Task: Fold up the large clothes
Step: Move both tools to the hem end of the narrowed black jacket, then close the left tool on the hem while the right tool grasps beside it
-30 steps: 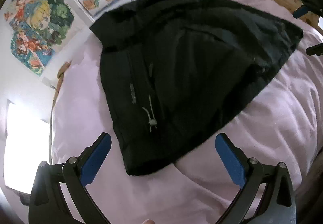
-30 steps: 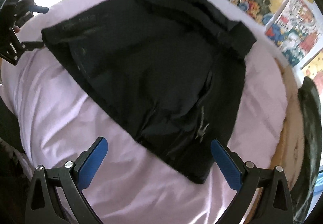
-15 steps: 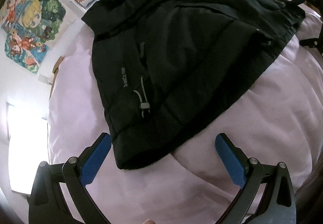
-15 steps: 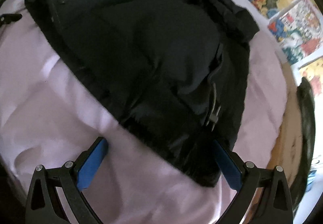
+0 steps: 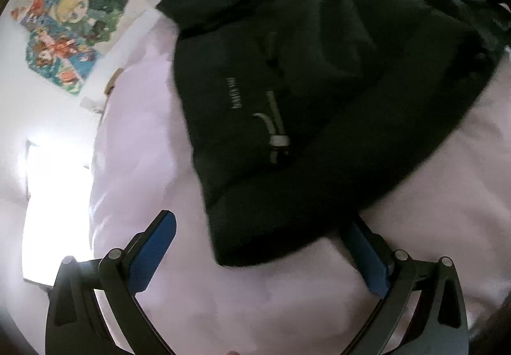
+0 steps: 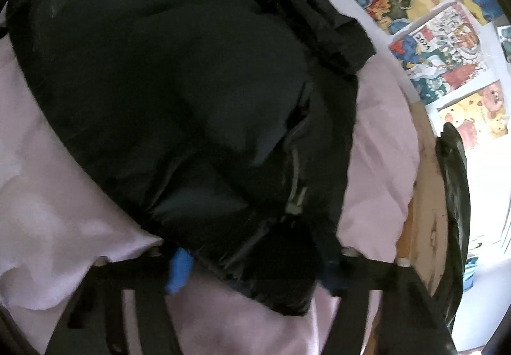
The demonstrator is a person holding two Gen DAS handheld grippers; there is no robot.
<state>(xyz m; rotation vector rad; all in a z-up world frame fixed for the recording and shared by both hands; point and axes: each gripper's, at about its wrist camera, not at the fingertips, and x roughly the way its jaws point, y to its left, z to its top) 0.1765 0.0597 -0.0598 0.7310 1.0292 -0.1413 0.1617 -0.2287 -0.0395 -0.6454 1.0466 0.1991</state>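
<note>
A black padded jacket (image 5: 319, 93) lies spread on a pink bedsheet (image 5: 143, 137); it has a grey drawcord with a toggle (image 5: 278, 141). My left gripper (image 5: 260, 246) is open, its jaws on either side of the jacket's near hem corner, which covers the tip of the right finger. In the right wrist view the jacket (image 6: 179, 93) fills the frame. My right gripper (image 6: 255, 262) has its jaws narrowed around the jacket's other hem corner (image 6: 274, 272), with fabric bunched between the blue pads (image 6: 180, 268); the view is blurred.
Colourful cartoon posters (image 5: 67, 22) hang on the white wall behind the bed, and show in the right wrist view (image 6: 444, 45). A wooden bed frame edge (image 6: 428, 201) with a dark garment (image 6: 453, 195) draped on it runs along the right. A bright window (image 5: 54, 204) is at the left.
Both grippers have moved forward and down onto the jacket's hem. The right gripper's jaws have closed in around the hem corner; the left stays open.
</note>
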